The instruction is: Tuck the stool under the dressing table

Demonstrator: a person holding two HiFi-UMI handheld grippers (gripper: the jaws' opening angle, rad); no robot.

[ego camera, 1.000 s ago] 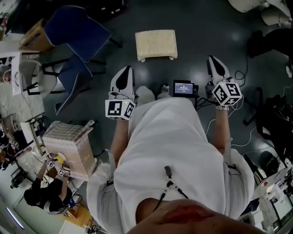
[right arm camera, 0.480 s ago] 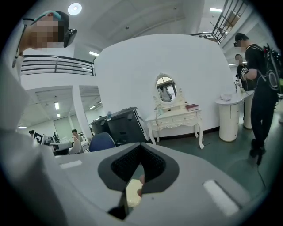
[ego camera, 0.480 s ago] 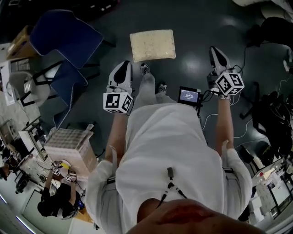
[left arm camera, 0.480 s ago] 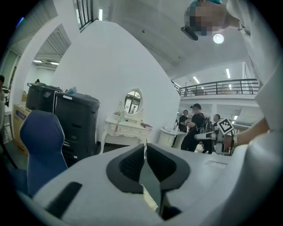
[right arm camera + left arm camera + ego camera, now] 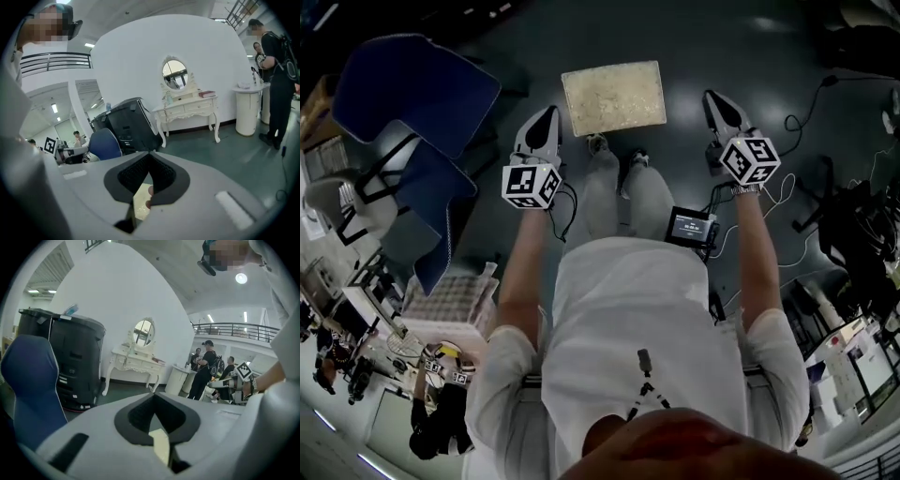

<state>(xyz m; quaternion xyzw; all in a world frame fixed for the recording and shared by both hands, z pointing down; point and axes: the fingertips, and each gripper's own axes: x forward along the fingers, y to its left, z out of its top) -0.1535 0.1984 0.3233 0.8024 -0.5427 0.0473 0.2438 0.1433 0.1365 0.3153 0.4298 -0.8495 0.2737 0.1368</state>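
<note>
Stool [image 5: 614, 97] first: its cream, padded rectangular top sits on the dark floor [image 5: 722, 37] just ahead of your shoes [image 5: 598, 143], between your two tools in the head view, with its legs hidden under the top. It looks small and low, so expect it to be light and to slide readily on that smooth floor. The padding will likely give under pressure, while the frame beneath should be stiff. Take hold at the two short ends, on the firm edge below the cushion rather than the soft top, one tool per side, so it does not twist as you push. Your left tool [image 5: 549, 112] is clenched on nothing, its jaws having just been closing. Your right tool [image 5: 712, 96] is likewise clamped together and empty, so both must spread before you can grip. The dressing table [image 5: 187, 110], white with an oval mirror [image 5: 175, 72], stands well apart against the white wall [image 5: 140, 56]. A large black container [image 5: 75, 357] stands just beside it, and a blue chair [image 5: 412, 94] is to your left.
</note>
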